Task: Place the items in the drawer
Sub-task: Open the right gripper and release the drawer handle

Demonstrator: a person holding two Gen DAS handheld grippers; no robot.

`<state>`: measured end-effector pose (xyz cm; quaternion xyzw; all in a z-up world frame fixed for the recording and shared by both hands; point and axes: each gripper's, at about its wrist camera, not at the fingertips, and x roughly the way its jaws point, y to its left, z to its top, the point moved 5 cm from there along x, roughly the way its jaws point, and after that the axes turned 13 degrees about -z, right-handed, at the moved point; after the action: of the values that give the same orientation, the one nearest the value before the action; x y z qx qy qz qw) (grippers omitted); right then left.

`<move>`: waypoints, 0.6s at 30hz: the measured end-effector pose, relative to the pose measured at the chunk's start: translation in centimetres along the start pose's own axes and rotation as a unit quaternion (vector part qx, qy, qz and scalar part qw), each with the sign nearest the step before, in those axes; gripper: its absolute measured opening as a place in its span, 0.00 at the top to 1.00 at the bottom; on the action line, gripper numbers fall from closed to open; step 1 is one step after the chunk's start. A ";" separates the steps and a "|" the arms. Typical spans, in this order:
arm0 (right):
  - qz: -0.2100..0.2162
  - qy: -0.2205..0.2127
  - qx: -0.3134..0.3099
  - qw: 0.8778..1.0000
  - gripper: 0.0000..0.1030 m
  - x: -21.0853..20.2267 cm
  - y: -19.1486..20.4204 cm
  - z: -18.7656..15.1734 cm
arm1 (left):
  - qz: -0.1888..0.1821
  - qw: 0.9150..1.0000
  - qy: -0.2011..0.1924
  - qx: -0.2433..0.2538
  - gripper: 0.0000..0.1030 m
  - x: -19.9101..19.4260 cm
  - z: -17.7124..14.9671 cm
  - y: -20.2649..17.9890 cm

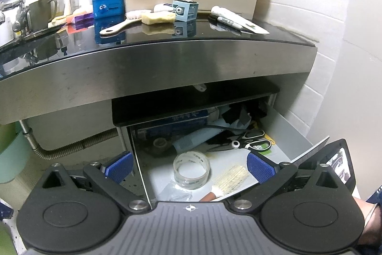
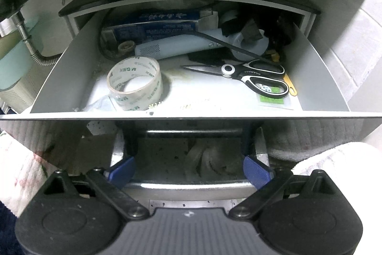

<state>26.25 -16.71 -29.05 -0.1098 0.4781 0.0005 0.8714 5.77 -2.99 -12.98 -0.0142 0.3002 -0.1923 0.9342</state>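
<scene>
Bathroom counter [image 1: 167, 40] above. Drawer [image 2: 191, 114] open ahead of both grippers, tape [image 2: 135, 85], scissors [image 2: 250, 75], brush [image 1: 229, 179] inside. Left gripper [image 1: 189, 167] wide open, empty. Right gripper [image 2: 189, 170] wide open, straddling handle [image 2: 191, 187], not gripping. Fits just pulled open or about to push shut.

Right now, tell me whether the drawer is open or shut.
Open: the drawer is pulled out, its tape roll and scissors exposed.

The left gripper [image 1: 189, 167] hangs with its jaws wide apart and empty above the open drawer [image 1: 281, 121]. Inside lie a roll of clear tape [image 1: 191, 169] near the front, a hairbrush [image 1: 226, 181] just right of it, and scissors [image 1: 248, 141] farther back. On the far countertop [image 1: 167, 37] sit a wooden brush [image 1: 121, 24], a sponge [image 1: 158, 17] and a marker [image 1: 226, 22].
</scene>
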 end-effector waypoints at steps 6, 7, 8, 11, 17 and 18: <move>0.012 -0.006 0.002 1.000 0.02 0.3 -0.1 0.0 | -0.001 1.000 -0.002 0.012 0.00 0.0 0.2 -0.5; 0.015 -0.006 0.006 1.000 0.02 0.3 -0.2 0.0 | -0.001 1.000 -0.002 0.014 0.00 0.0 0.2 -0.6; 0.018 -0.007 0.009 1.000 0.02 0.3 -0.3 0.0 | 0.000 1.000 -0.002 0.016 0.00 0.1 0.3 -0.6; 0.020 -0.009 0.011 1.000 0.02 -0.2 -0.4 -0.3 | -0.006 1.000 -0.002 0.017 0.01 0.1 0.4 -0.8; 0.003 -0.054 0.016 0.998 0.02 -2.3 -0.7 -0.5 | -0.016 1.000 -0.001 0.006 0.01 -0.1 0.7 -0.5; 0.003 -0.067 0.018 0.998 0.02 -3.0 -0.8 -0.5 | -0.017 1.000 -0.003 0.004 0.02 -0.1 0.9 -0.5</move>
<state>24.29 -17.29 -26.69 -0.0925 0.4189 0.0019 0.9033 6.03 -3.45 -12.15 -0.0164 0.2969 -0.2089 0.9317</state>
